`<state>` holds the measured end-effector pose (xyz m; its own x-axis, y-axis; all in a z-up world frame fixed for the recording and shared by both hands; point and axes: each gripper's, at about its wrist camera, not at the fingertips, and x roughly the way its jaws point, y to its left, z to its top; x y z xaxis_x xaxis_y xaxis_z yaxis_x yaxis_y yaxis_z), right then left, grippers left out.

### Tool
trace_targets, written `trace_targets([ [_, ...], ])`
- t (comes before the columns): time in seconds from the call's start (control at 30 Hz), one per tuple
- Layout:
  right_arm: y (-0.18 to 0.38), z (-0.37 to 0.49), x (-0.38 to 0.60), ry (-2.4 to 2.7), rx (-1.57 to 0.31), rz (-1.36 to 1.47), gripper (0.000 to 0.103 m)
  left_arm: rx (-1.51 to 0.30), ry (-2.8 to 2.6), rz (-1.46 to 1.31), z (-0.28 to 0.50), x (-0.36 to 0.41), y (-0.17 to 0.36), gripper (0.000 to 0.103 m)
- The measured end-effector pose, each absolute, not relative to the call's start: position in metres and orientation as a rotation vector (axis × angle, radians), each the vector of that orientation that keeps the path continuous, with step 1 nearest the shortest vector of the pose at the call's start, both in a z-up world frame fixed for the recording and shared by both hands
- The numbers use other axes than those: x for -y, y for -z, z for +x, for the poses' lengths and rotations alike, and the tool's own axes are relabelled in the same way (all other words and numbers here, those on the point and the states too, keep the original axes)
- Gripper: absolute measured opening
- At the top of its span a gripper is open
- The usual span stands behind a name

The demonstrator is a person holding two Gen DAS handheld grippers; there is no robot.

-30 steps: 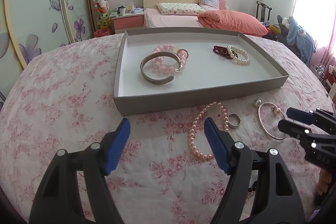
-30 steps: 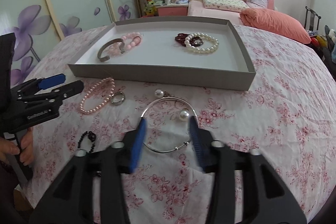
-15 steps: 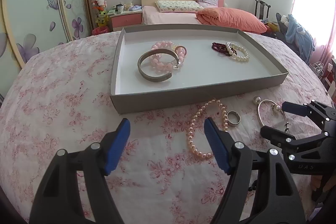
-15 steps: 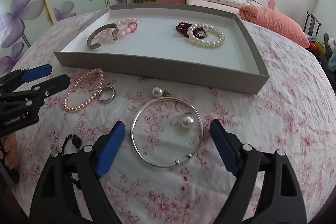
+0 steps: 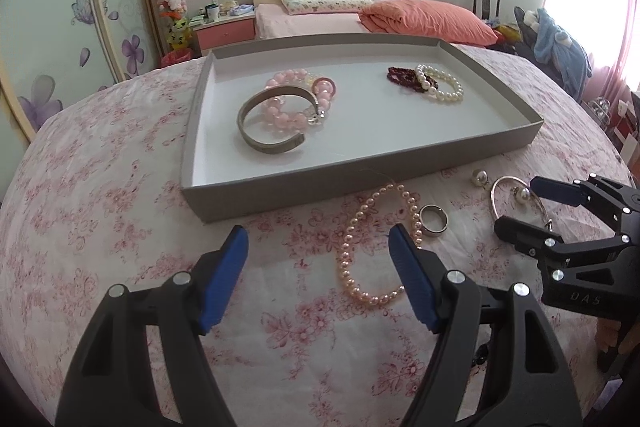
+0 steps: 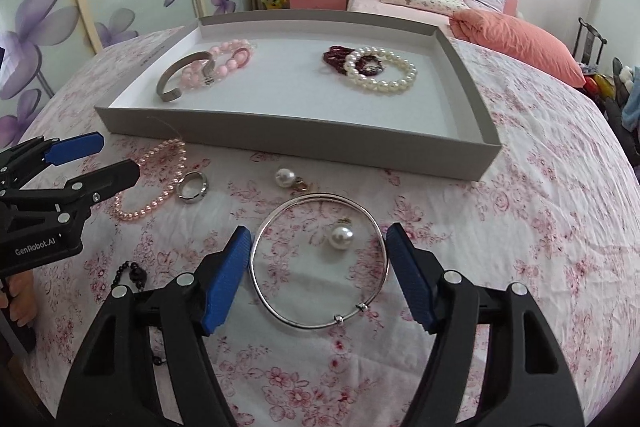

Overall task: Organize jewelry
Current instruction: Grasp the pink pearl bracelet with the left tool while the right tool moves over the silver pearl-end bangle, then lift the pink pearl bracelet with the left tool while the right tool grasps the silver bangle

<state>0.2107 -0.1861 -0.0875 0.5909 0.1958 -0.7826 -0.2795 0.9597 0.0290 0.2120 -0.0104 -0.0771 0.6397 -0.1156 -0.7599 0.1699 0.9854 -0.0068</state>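
A grey tray point(image 5: 360, 183) point(image 6: 280, 141) on the floral cloth holds a metal cuff point(image 5: 272, 123), a pink bead bracelet point(image 5: 298, 103), a dark red bracelet point(image 5: 400, 75) and a white pearl bracelet point(image 5: 440, 87). On the cloth lie a pink pearl strand point(image 5: 360, 247) point(image 6: 154, 183), a silver ring point(image 5: 433, 220) point(image 6: 193, 187), two pearl earrings point(image 6: 286, 178) point(image 6: 341, 237) and a thin silver bangle point(image 6: 320, 259). My right gripper point(image 6: 319, 241) is open, its fingers on either side of the bangle. My left gripper point(image 5: 319, 241) is open and empty, beside the pearl strand.
A black bead chain point(image 6: 130, 273) lies near the table's front edge. A bed with an orange pillow point(image 5: 428, 21), a nightstand point(image 5: 224, 31) and a floral wardrobe point(image 5: 60, 27) stand beyond the round table.
My right gripper opened wide and moved forward over the silver bangle, so its fingers now flank it. My left gripper stayed open and shifted slightly toward the tray.
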Motion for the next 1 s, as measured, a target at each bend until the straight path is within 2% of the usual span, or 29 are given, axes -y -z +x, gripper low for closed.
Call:
trace_targets([
  [0.23, 0.088, 0.215, 0.194, -0.233, -0.900, -0.073, 0.070, -0.901, 0.170, 0.096, 0.222, 0.019, 0.086, 0.070],
  [0.4, 0.089, 0.217, 0.200, -0.205, -0.902, -0.059, 0.070, -0.912, 0.173, 0.109, 0.224, 0.020, 0.087, 0.063],
  [0.67, 0.088, 0.218, 0.204, -0.194, -0.903, -0.052, 0.070, -0.914, 0.188, 0.118, 0.231, 0.029, 0.085, 0.041],
  [0.9, 0.088, 0.218, 0.204, -0.194, -0.903, -0.052, 0.070, -0.896, 0.204, 0.158, 0.229, 0.042, 0.086, 0.011],
  [1.0, 0.088, 0.218, 0.204, -0.194, -0.903, -0.051, 0.070, -0.893, 0.194, 0.169, 0.229, 0.043, 0.086, 0.007],
])
